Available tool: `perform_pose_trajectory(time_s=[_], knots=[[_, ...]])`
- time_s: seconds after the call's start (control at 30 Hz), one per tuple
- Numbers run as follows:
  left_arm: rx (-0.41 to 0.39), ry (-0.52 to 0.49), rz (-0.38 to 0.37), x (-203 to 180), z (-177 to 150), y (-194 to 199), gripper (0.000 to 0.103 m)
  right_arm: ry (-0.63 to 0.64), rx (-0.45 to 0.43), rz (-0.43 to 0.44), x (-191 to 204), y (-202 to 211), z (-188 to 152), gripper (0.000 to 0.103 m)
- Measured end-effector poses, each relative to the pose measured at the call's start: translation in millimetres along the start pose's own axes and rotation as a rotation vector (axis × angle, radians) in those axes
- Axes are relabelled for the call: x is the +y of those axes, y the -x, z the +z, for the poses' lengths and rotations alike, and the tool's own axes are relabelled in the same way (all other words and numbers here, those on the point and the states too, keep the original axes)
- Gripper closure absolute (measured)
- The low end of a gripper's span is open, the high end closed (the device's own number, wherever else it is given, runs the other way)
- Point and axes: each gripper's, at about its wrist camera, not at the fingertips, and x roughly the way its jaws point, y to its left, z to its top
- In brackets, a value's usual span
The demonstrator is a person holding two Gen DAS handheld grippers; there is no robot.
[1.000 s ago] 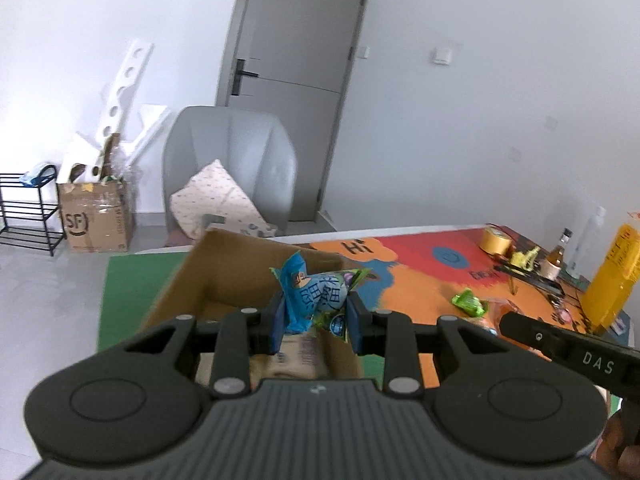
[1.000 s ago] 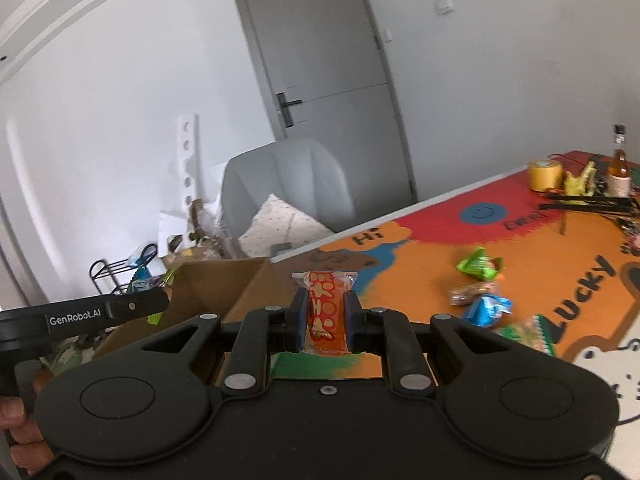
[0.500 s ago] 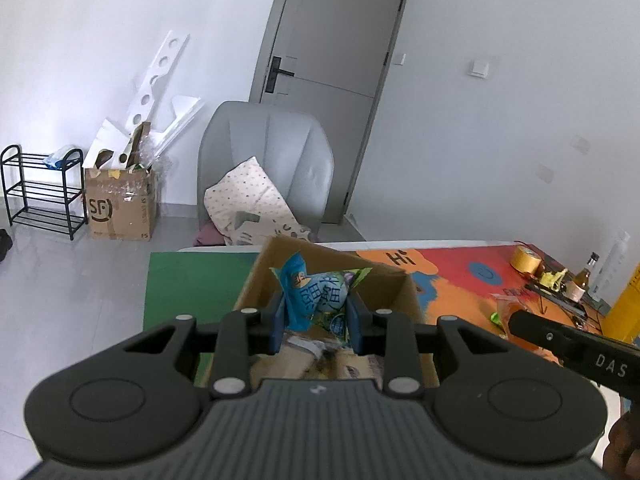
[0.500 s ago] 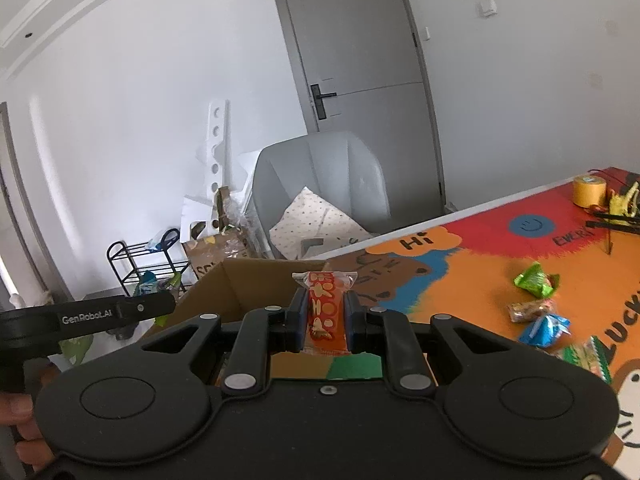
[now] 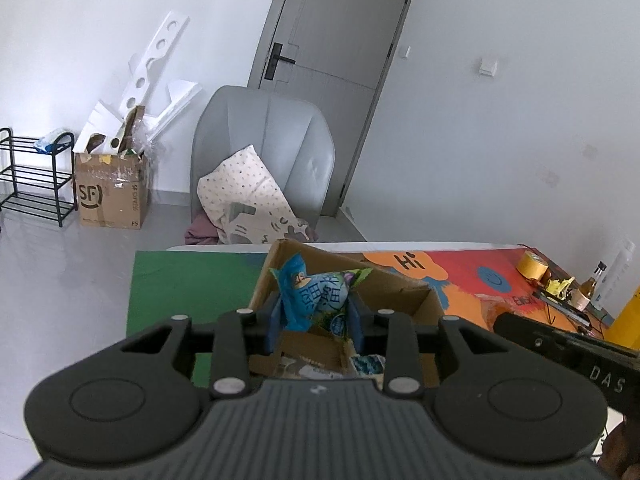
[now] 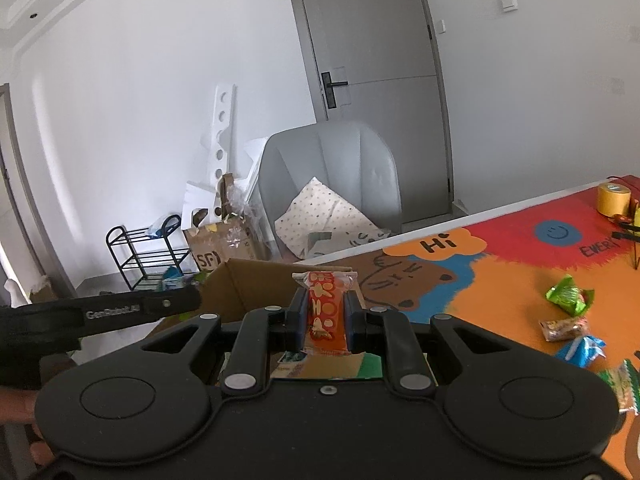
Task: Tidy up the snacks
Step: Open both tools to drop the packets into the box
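L tool (image 5: 314, 314): jaws just easing apart, blue snack pkt (image 5: 310, 298) between pads, directly above open carton (image 5: 400, 292). R tool (image 6: 324, 320): clamped on orange snack pkt (image 6: 325, 312), upright, carton (image 6: 256, 288) just ahead-left

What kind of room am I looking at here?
Probably a room in a home or small office, used partly for storage: a grey armchair with a pillow by a door, a shoe rack, and a shipping box on the floor.
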Motion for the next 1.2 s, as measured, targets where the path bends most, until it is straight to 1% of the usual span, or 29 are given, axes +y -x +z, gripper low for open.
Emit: perform_pose_trajectory(time_s=[0.03, 0.07, 0.1, 0.2, 0.27, 0.33, 0.4, 0.5, 0.57, 0.63, 0.67, 0.7, 0.77, 0.87, 0.97, 1.2], knots=[[-0.003, 0.005, -0.003, 1.2, 0.3, -2.0, 0.068, 0.001, 0.003, 0.002, 1.1, -2.6, 0.2, 0.086], [-0.002, 0.008, -0.005, 1.4, 0.4, -3.6, 0.064, 0.001, 0.007, 0.004, 1.8, -5.4, 0.1, 0.086], [-0.001, 0.01, -0.009, 2.6, 0.5, -4.9, 0.057, 0.002, 0.011, 0.006, 3.1, -8.1, -0.1, 0.086], [-0.007, 0.024, 0.002, 9.0, 0.5, -3.9, 0.046, 0.002, 0.028, 0.022, 7.5, -15.9, -0.5, 0.086], [-0.018, 0.029, 0.011, 12.8, 0.8, -0.3, 0.044, 0.012, 0.033, 0.025, 12.4, -19.3, -0.7, 0.086], [-0.038, 0.024, 0.04, 15.3, 0.8, 6.0, 0.043, 0.015, 0.039, 0.035, 17.0, -23.8, 0.6, 0.086], [-0.057, 0.022, 0.065, 18.2, 1.7, 11.6, 0.038, 0.022, 0.04, 0.045, 22.8, -28.0, 2.3, 0.086], [-0.051, 0.048, 0.08, 26.2, 3.4, 15.8, 0.034, 0.016, 0.027, 0.078, 30.4, -32.5, 6.2, 0.086], [-0.043, 0.061, 0.093, 31.8, 4.0, 15.9, 0.033, 0.003, 0.032, 0.112, 32.8, -35.3, 8.9, 0.078], [-0.033, 0.065, 0.111, 34.2, 2.8, 17.7, 0.03, -0.007, 0.033, 0.121, 32.9, -34.3, 10.1, 0.069], [-0.033, 0.064, 0.12, 34.5, 2.5, 18.2, 0.027, -0.012, 0.034, 0.122, 32.0, -32.5, 10.0, 0.066], [-0.034, 0.06, 0.128, 34.8, 2.7, 18.3, 0.024, -0.02, 0.036, 0.12, 30.3, -31.2, 9.9, 0.063], [-0.036, 0.051, 0.141, 32.7, 2.5, 20.2, 0.021, -0.036, 0.043, 0.106, 25.1, -29.4, 9.0, 0.063], [-0.032, 0.041, 0.133, 28.1, 2.2, 23.0, 0.016, -0.058, 0.054, 0.077, 15.9, -25.0, 5.7, 0.063], [-0.027, 0.019, 0.126, 22.3, 0.3, 25.1, 0.014, -0.075, 0.063, 0.056, 7.9, -18.1, 1.9, 0.062], [-0.023, 0.001, 0.109, 8.1, -3.8, 31.7, 0.011, -0.103, 0.05, 0.01, -9.0, 3.8, -3.9, 0.052]])
